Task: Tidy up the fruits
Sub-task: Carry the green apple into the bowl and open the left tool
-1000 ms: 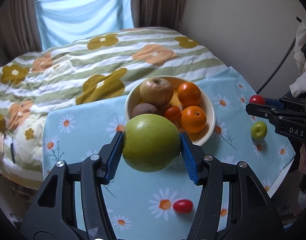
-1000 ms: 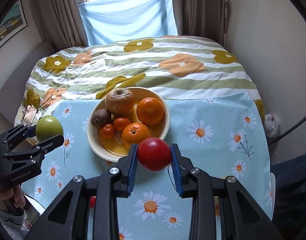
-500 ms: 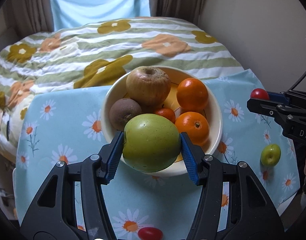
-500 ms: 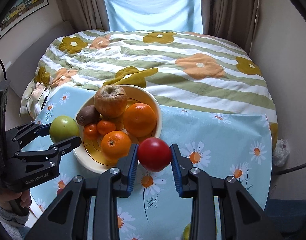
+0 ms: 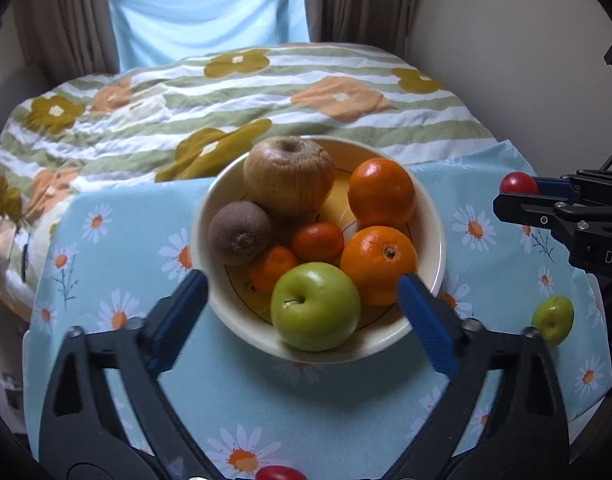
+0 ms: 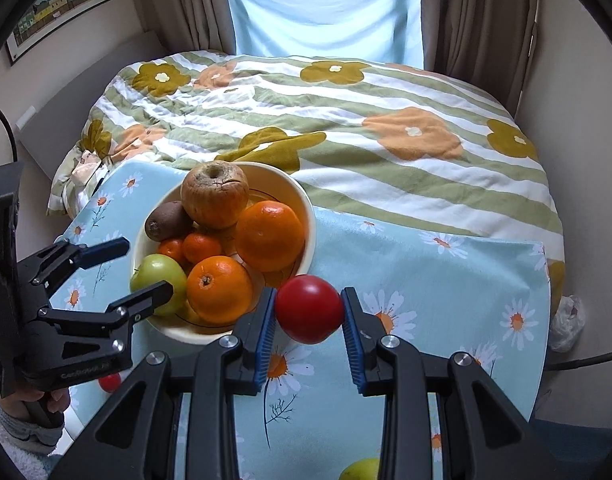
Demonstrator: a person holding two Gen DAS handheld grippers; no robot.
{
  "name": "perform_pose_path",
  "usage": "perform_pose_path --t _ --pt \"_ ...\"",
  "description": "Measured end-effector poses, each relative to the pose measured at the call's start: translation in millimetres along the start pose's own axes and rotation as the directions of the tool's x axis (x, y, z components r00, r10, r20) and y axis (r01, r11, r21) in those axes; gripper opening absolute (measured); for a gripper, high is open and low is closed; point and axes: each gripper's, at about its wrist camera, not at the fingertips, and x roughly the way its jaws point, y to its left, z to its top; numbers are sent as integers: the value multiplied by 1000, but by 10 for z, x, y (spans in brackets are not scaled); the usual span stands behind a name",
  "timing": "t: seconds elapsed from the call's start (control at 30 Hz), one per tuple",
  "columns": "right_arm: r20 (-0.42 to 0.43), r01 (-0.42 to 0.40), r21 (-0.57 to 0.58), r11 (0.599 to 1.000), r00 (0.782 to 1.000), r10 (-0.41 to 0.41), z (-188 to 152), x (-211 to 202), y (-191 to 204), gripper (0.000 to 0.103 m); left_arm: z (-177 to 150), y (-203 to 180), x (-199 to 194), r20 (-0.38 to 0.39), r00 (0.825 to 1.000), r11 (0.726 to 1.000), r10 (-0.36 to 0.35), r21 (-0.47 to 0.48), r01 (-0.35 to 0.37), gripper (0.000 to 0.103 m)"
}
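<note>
A cream bowl on the blue daisy cloth holds a wrinkled brown apple, a kiwi, two oranges, small mandarins and a green apple at its near rim. My left gripper is open, its blue pads either side of the green apple and clear of it; it also shows in the right wrist view. My right gripper is shut on a red tomato, held just right of the bowl.
A small green fruit lies on the cloth at the right, and a small red fruit lies near the front edge. A striped flowered quilt covers the bed behind. A wall stands at the right.
My left gripper moved over the bowl, opened and released the green apple, which now rests in the bowl. My right gripper has come closer to the bowl with the tomato.
</note>
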Motion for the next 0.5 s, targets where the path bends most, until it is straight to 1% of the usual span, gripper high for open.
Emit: perform_pose_path --t 0.07,0.2,0.4,0.5 --pt "7 -2 3 1000 1000 2 -3 -33 -6 30 48 -1 -101 24 1000 1000 -7 4 7 103" --pt "17 -14 4 1000 1000 14 -2 -89 9 30 92 24 -239 31 999 1000 18 11 -18 103" --pt "18 -52 -7 999 998 52 61 -59 64 30 72 165 -480 36 998 998 47 -32 -46 103" --pt "16 -70 -20 997 997 71 102 -2 99 30 23 238 -550 21 996 995 83 -54 -82 103"
